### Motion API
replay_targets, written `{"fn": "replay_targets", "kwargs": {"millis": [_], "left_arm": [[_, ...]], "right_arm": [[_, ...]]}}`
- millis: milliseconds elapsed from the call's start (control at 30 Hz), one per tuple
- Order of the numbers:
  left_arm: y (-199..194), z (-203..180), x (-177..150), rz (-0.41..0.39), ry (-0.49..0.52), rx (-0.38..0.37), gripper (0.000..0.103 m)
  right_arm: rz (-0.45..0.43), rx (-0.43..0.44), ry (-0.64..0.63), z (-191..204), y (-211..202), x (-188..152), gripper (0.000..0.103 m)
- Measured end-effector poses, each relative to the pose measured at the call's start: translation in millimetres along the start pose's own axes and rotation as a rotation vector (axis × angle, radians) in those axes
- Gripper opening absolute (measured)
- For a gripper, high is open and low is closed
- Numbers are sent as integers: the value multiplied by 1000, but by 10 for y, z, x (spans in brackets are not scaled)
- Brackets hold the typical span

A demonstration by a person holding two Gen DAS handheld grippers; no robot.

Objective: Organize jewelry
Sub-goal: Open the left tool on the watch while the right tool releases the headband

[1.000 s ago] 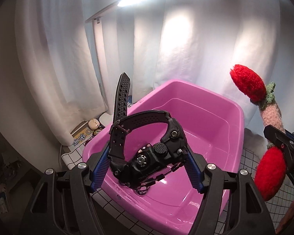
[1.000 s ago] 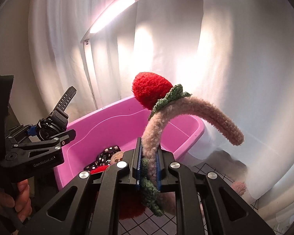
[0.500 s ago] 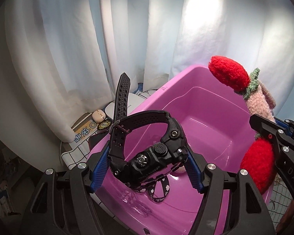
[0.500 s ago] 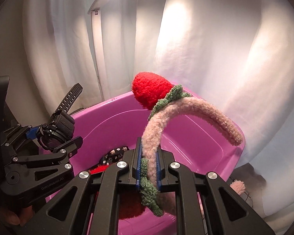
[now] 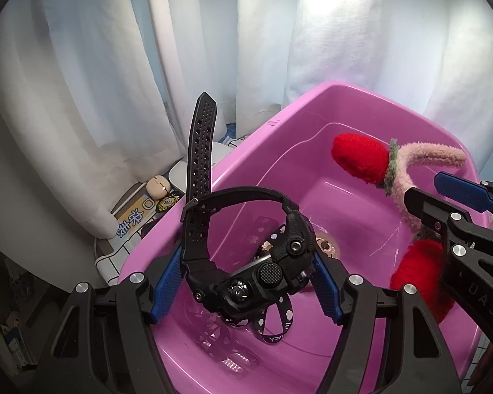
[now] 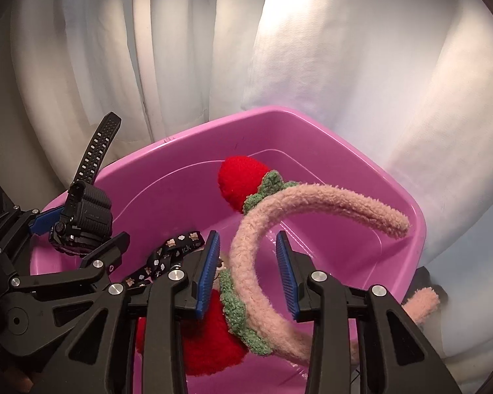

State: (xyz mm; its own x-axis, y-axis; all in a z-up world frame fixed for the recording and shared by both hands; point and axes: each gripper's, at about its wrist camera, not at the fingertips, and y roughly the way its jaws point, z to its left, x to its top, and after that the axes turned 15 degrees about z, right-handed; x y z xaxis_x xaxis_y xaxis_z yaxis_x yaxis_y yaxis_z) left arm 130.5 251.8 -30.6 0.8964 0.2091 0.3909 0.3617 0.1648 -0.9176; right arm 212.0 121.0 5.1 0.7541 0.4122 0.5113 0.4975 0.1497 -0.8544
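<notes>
the pink plastic tub [image 5: 246,151] sits under both grippers. the plush strawberry headband [image 6: 312,203] looks light and soft but springy; it lies loose between the right gripper [image 6: 248,272] jaws, which stand spread apart, over the tub. best held at the band. the black watch [image 5: 246,275], stiffer and heavier, is clenched at its case by the left gripper [image 5: 246,285]. only the left view shows the patterned lanyard [image 5: 279,328] under the watch.

1 pink tub [image 5: 246,151], 1 black watch [image 5: 246,262], 1 strawberry headband [image 6: 279,229], 1 printed lanyard [image 5: 272,328], 2 hand-held grippers.
</notes>
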Motion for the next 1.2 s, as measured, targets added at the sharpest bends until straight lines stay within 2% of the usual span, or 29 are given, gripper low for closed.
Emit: {"fn": "replay_targets", "kwargs": {"millis": [67,100,167,300,667,1200], "left_arm": [[-45,-12,-7,-18,6,-6,77],[-55,-9,-14,-27,10,-6,84],[-113,-20,-28,-53,10,21,92],[-192,-12,-34,-70,7,32,92],[-345,80,-89,-83,-37,1,92],[-648,-142,-276,-100,-22,-43,92]], "right_arm": [[-14,-19,12,-8,-36,2,66],[-22,-35,14,-10,-60,1,66],[-26,-51,12,-7,-101,3,67],[-30,-57,26,-35,-149,-38,67],[-57,-67,83,-99,-489,-273,67],[-105,-100,147,-228,-982,-685,67]]}}
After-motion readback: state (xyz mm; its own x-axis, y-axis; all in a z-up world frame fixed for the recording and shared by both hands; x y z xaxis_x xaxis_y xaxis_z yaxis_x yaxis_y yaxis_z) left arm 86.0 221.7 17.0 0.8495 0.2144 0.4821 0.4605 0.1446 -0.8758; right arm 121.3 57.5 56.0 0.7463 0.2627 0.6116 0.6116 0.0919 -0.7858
